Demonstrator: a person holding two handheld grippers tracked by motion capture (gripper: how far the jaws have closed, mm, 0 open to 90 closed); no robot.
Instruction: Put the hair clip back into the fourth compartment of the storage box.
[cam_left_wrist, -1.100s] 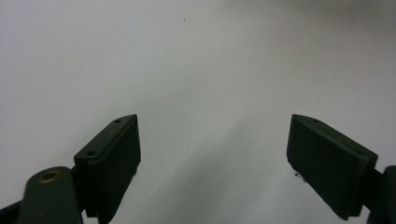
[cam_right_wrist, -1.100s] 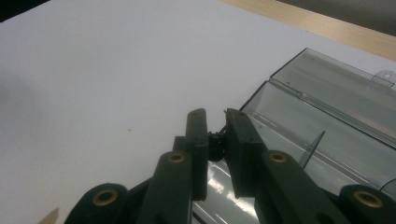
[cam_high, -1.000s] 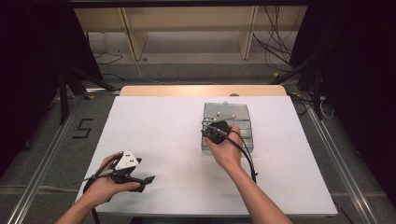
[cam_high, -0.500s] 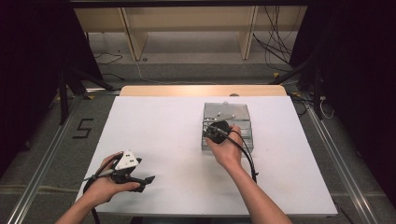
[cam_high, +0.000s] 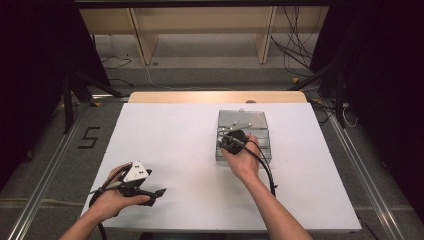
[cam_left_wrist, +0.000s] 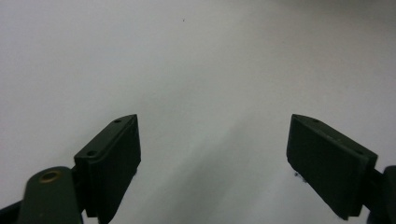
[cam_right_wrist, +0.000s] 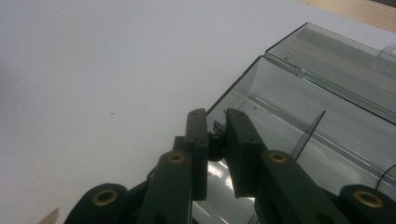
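A wooden strip (cam_high: 217, 96) runs along the white tabletop's (cam_high: 165, 145) far edge. Beyond it stands a pale wooden shelf frame (cam_high: 200, 30), with black cables (cam_high: 295, 45) trailing over the floor. A "5" marking (cam_high: 89, 137) sits left of the tabletop.

left gripper (cam_high: 159, 191): black jaws, flat rectangular pads, grey three-cornered plate on top | right gripper (cam_right_wrist: 215, 135): black, brass-ringed pivots, black cable trailing toward 5 o'clock | forearms: bare, sleeveless

A: Bright, even light from above on the white counter (cam_high: 175, 150); dark at both sides of the high view. Soft overall, a little grainy.

B: Faint soft shadows beneath the jaws in the left gripper view. Pale glare on the clear box (cam_right_wrist: 299, 107); near jaws blurred.
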